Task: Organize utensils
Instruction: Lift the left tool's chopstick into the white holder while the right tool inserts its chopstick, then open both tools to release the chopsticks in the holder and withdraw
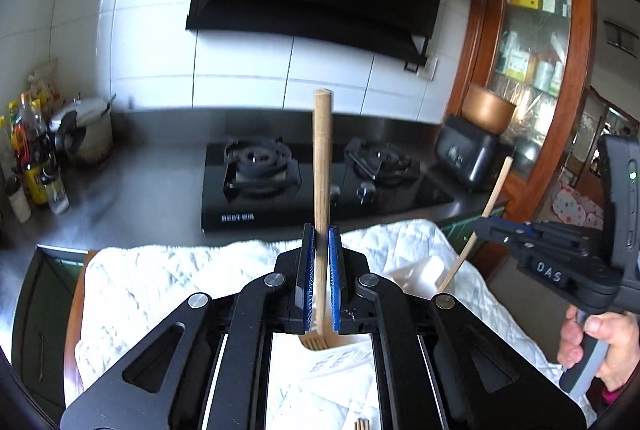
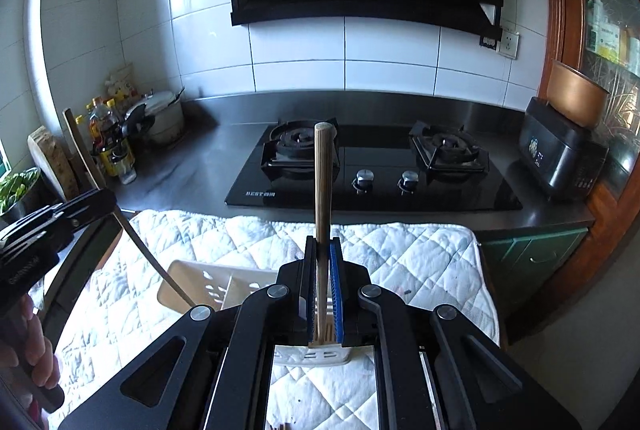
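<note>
My left gripper [image 1: 321, 230] is shut on a wooden spatula [image 1: 322, 158], handle up, slotted head down over a white utensil caddy [image 1: 416, 276]. My right gripper [image 2: 323, 242] is shut on a second wooden spatula [image 2: 322, 182], handle up, head down inside the white caddy [image 2: 208, 286]. In the left wrist view the right gripper [image 1: 486, 226] is at the right, holding its spatula [image 1: 496, 190] tilted. In the right wrist view the left gripper [image 2: 108, 200] is at the left, and its spatula [image 2: 132, 230] slants down into the caddy.
A white quilted cloth [image 2: 420, 254] covers the table under the caddy. Behind it a steel counter holds a black gas hob [image 2: 372, 166], bottles and a pot [image 2: 160, 114] at the left, a black appliance [image 2: 560, 158] at the right. A wooden cabinet [image 1: 532, 30] stands at the right.
</note>
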### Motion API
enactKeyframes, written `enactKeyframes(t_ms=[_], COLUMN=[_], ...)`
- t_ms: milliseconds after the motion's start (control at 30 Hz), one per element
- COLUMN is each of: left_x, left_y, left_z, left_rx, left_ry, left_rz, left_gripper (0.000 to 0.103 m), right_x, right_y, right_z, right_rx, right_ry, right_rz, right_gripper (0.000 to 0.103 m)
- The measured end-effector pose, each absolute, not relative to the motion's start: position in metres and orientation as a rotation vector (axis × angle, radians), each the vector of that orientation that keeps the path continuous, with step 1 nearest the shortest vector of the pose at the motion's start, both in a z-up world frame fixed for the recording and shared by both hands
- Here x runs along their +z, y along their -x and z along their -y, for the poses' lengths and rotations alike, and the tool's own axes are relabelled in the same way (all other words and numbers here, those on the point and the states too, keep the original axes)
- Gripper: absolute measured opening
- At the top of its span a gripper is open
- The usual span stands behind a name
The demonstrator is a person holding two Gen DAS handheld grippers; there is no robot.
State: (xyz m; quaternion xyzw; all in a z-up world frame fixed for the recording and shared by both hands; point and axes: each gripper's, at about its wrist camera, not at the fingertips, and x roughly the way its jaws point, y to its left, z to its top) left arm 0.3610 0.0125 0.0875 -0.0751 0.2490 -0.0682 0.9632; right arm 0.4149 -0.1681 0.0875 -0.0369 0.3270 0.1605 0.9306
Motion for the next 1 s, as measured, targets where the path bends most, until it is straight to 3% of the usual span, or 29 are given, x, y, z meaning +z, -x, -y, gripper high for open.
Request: enactKeyframes(t_ms=[300,467,600,667,1000], left_x=[0.064,0.076,0.094,0.101,0.074], left_y=[-0.368,-0.356,-0.328,-0.308,-0.202], left_z=[-0.013,-0.011,-0.009,-0.01,-0.016], left_rx=[-0.156,-0.153,-0.157,-0.158,-0.177], left_ry=[0.15,0.144,0.13,0.129,0.16], left_rz=[-0.569,-0.55,-0.505,-0.482,-0.484], left_gripper=[0.01,0.01,0.012,0.024,0.027], right_x=[0.072,0.088,0.101,0.104,0.057], right_y=[-0.407,-0.389,-0.36,-0.34,-0.227], right_z=[0.171,0.181,0.192,0.198,0.225], right_rx=[0.322,0.308,0.307,0.31,0.366], right_ry=[0.086,0.087,0.078,0.077,0.081], right_rz=[-0.703,-0.653,-0.611,-0.591,-0.629], right_gripper=[0.009,0.034,0.037,0.043,0.043])
